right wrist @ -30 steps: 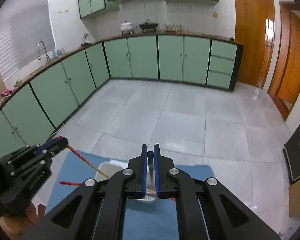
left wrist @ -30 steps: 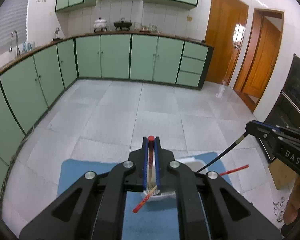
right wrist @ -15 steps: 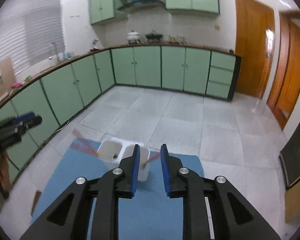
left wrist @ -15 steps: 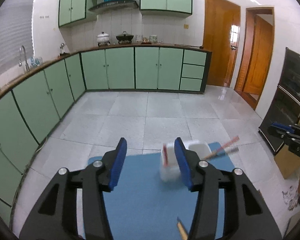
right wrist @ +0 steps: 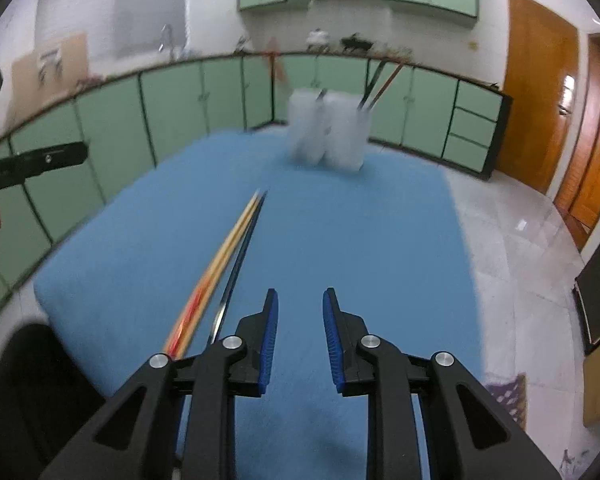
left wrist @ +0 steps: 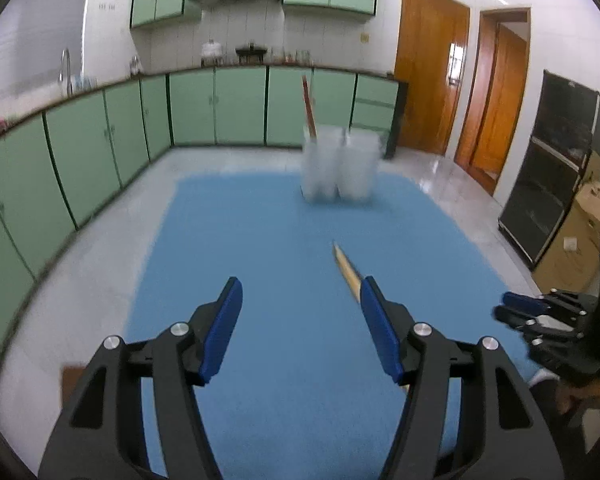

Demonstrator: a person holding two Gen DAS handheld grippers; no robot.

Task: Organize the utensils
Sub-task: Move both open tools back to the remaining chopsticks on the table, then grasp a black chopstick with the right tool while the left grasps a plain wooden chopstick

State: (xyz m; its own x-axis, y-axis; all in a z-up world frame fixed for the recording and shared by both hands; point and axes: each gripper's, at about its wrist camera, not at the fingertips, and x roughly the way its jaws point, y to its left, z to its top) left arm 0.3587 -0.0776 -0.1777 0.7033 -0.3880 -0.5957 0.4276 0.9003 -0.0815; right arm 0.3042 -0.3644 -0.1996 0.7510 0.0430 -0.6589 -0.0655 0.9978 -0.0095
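Left wrist view: left gripper [left wrist: 301, 304], jaws apart and opening, nothing between them; it hovers over the blue mat [left wrist: 260, 232]. A wooden chopstick [left wrist: 346, 266] lies on the mat just beside its right finger. White holder [left wrist: 340, 164] stands at the mat's far edge, one red-tipped stick upright in it.

Right wrist view: right gripper [right wrist: 300, 320], jaws parted by a narrow gap, empty. Chopsticks [right wrist: 228, 252] lie on the mat left of it; holder [right wrist: 328, 136] beyond, blurred.
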